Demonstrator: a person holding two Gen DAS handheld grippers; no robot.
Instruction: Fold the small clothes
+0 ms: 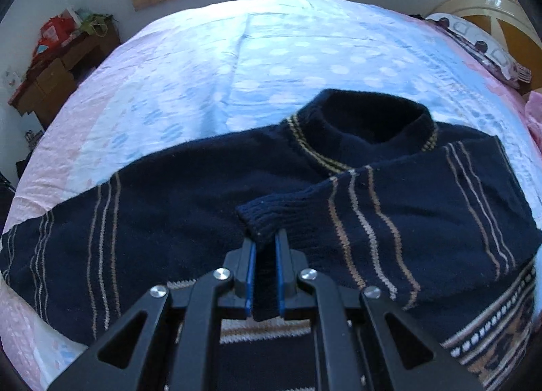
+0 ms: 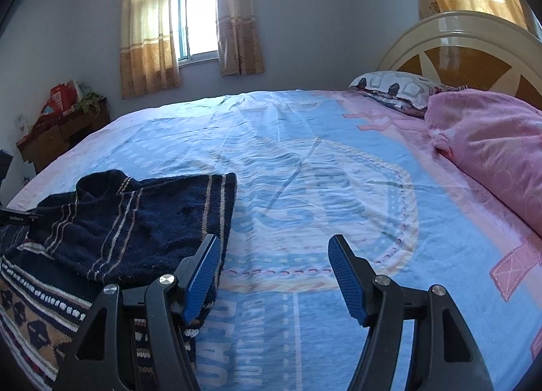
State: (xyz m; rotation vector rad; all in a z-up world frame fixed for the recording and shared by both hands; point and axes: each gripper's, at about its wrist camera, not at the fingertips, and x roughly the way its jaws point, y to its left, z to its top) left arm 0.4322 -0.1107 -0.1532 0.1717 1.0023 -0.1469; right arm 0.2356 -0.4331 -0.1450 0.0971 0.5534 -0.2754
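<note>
A small navy knitted sweater with tan stripes lies flat on the bed, collar away from me. Its right sleeve is folded across the chest. My left gripper is shut on the ribbed cuff of that sleeve, low over the sweater's middle. The left sleeve lies spread out to the left. In the right wrist view the sweater lies at the lower left. My right gripper is open and empty, just right of the sweater's edge, above the bedsheet.
The bed has a blue and pink printed sheet. A pink quilt and a patterned pillow lie by the headboard at the right. A cluttered wooden cabinet stands beyond the bed's left side, under a curtained window.
</note>
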